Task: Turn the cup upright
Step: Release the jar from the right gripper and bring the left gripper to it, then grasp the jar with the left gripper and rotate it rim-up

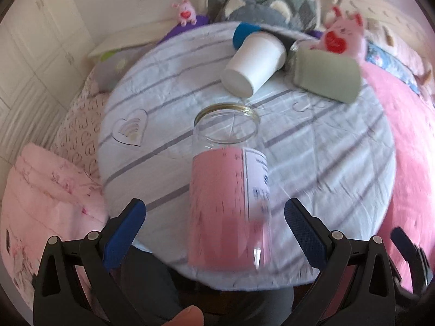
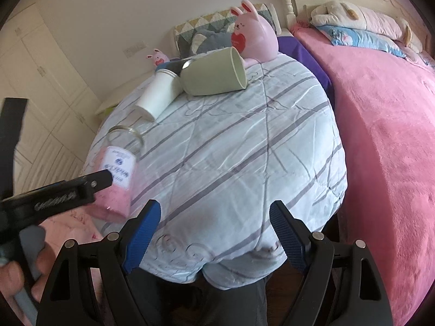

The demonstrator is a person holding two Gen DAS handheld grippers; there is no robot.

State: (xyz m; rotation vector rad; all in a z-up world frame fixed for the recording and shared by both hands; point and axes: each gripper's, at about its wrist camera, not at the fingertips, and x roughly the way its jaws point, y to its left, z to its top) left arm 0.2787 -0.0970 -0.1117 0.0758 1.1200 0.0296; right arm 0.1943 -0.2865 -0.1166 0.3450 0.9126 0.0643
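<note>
A clear glass jar [image 1: 228, 190] with a pink and white label stands with its open mouth up on the striped round table [image 1: 326, 163], between the open fingers of my left gripper [image 1: 214, 214], which do not touch it. It looks blurred. It also shows in the right wrist view [image 2: 119, 174] at the left, with the left gripper's finger [image 2: 100, 180] beside it. A white paper cup [image 1: 252, 62] and a green cup [image 1: 326, 77] lie on their sides at the far edge. My right gripper [image 2: 214, 217] is open and empty over the near table edge.
A pink rabbit toy [image 2: 255, 40] and a dark blue-capped object [image 1: 244, 34] sit behind the lying cups. A bed with a pink blanket [image 2: 380, 122] runs along the right. Pink bedding [image 1: 49, 203] lies at the left. White cupboards [image 2: 40, 81] line the left wall.
</note>
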